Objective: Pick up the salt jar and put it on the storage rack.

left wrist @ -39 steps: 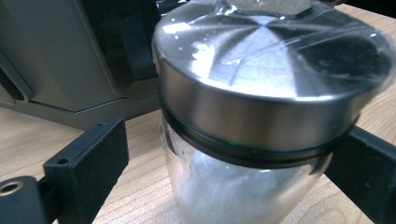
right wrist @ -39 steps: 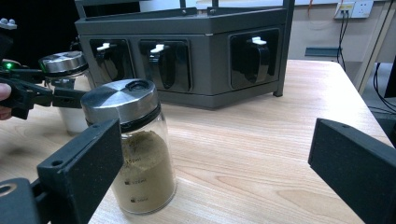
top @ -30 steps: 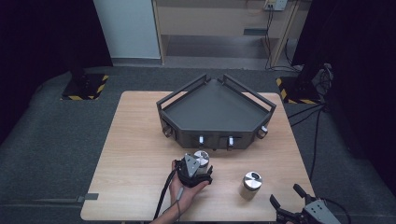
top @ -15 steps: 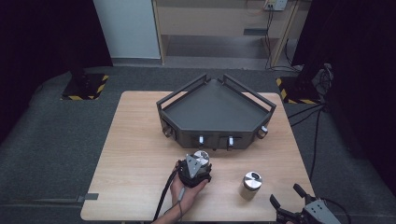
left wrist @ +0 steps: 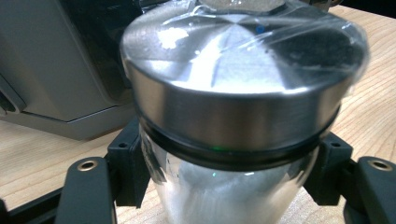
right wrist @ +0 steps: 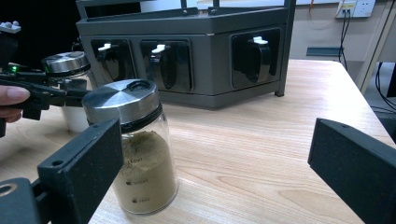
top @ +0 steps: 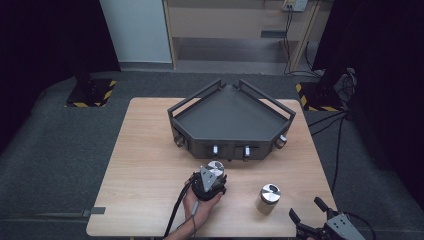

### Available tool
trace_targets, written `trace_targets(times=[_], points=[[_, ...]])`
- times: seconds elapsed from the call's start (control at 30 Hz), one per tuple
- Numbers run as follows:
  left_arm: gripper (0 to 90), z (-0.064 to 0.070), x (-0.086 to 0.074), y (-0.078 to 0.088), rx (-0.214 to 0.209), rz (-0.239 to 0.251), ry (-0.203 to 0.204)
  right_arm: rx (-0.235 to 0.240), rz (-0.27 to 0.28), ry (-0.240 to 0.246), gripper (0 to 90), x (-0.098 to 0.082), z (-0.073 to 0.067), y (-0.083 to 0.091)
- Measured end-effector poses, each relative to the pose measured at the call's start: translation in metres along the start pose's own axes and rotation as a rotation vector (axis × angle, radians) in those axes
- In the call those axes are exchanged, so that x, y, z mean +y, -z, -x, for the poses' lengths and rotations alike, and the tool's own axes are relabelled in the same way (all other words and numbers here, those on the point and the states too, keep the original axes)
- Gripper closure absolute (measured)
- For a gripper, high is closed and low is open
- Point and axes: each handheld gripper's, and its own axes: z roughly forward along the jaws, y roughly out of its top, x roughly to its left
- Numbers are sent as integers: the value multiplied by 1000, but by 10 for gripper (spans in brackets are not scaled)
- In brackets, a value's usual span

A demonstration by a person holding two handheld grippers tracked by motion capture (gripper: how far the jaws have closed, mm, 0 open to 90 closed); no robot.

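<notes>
My left gripper (top: 214, 174) is shut on a glass jar with a steel lid (top: 216, 166), just in front of the dark grey rack (top: 232, 120). In the left gripper view the jar (left wrist: 238, 93) has plastic film over its lid and white contents. The black pads (left wrist: 128, 172) press on the glass below the lid. A second jar (top: 268, 198), holding brown powder, stands on the table to the right. My right gripper (top: 311, 221) is open near the table's front right edge. In its view, that jar (right wrist: 137, 154) stands just ahead beside the left jaw, untouched.
The wooden table (top: 150, 150) carries the three-sided rack, whose front face has knobbed holders (right wrist: 168, 63). A hand (top: 197, 207) holds the left gripper, and its cable trails off the front edge. Bare table lies left of the rack and right of the brown jar.
</notes>
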Motion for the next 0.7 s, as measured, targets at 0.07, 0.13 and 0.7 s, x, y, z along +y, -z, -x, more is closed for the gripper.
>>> trace_targets(times=[0.07,0.13,0.7], points=[[293,0,0,0,1,-1,1,-1,1,0,37,0,0,0],[294,0,0,0,1,-1,3,-1,3,0,37,0,0,1],[297,0,-3,0,-7,15,-18,2,4,-3,38,0,-1,1]])
